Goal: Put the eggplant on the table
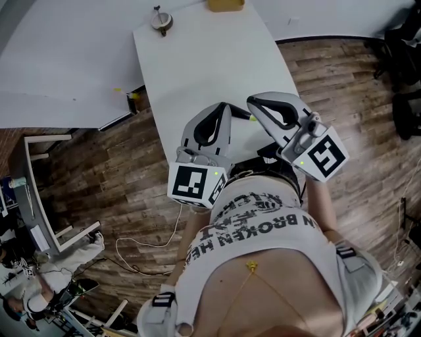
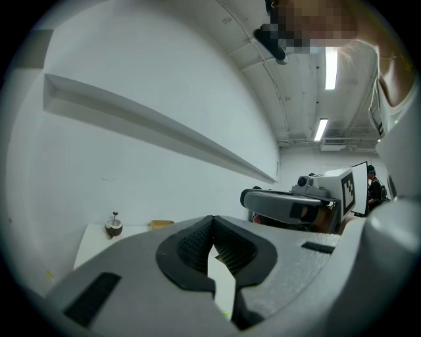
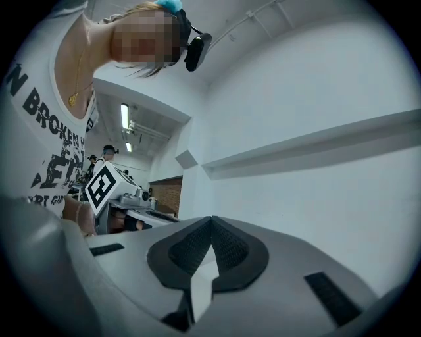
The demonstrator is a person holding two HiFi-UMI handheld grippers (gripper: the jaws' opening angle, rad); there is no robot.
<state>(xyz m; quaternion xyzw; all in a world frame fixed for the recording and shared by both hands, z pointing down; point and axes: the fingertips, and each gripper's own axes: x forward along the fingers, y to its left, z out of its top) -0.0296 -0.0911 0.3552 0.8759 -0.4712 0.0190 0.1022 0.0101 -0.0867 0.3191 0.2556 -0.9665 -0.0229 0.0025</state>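
No eggplant shows plainly in any view. My left gripper (image 1: 224, 107) hangs over the near end of the white table (image 1: 197, 59), shut with its tips touching and nothing between them (image 2: 212, 221). Beside it, to the right, my right gripper (image 1: 252, 101) is also shut and empty (image 3: 211, 220). Both point along the table toward its far end. Each gripper appears in the other's view: the right one (image 2: 248, 197) and the left one (image 3: 164, 220). A dark shape (image 1: 262, 159) lies partly hidden under the right gripper; I cannot tell what it is.
A small brown bowl with a stick in it (image 1: 161, 20) (image 2: 114, 228) and a yellow object (image 1: 225, 4) (image 2: 161, 224) sit at the table's far end. A small yellow-green item (image 1: 133, 97) is at the left edge. Wooden floor, cables and a frame (image 1: 39, 197) surround the table.
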